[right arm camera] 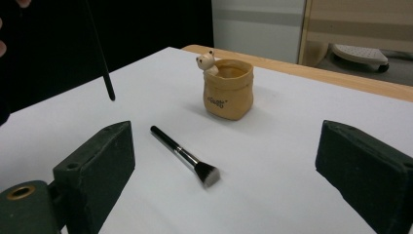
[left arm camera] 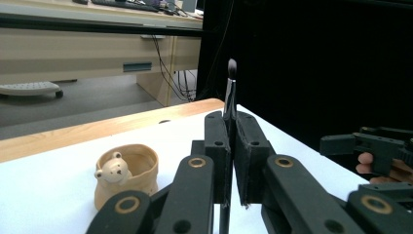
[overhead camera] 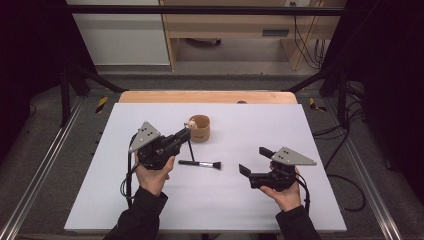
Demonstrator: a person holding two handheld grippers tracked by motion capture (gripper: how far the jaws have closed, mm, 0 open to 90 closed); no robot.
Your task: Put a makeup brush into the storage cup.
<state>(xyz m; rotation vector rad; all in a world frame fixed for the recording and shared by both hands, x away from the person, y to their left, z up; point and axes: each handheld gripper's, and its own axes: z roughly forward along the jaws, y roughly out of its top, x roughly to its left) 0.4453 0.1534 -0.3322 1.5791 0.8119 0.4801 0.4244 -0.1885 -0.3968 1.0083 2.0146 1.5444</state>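
My left gripper (overhead camera: 185,135) is shut on a thin black brush (overhead camera: 191,149) held above the white tabletop, just left of a tan cup (overhead camera: 200,128) with a small bear figure on its rim. In the left gripper view the jaws (left arm camera: 233,122) clamp that thin brush (left arm camera: 230,92) upright, bristles on top, with the cup (left arm camera: 127,173) low at the left. A second black brush (overhead camera: 200,164), flat-headed, lies on the table between my hands. My right gripper (overhead camera: 254,160) stands open and holds nothing, to the right of the lying brush (right arm camera: 182,156), with the cup (right arm camera: 228,88) beyond it.
A white sheet (overhead camera: 300,130) covers the table, and a wooden edge (overhead camera: 207,96) shows at the far side. Black frame bars and cables stand around the table. The thin brush's handle (right arm camera: 100,58) hangs at the top left of the right gripper view.
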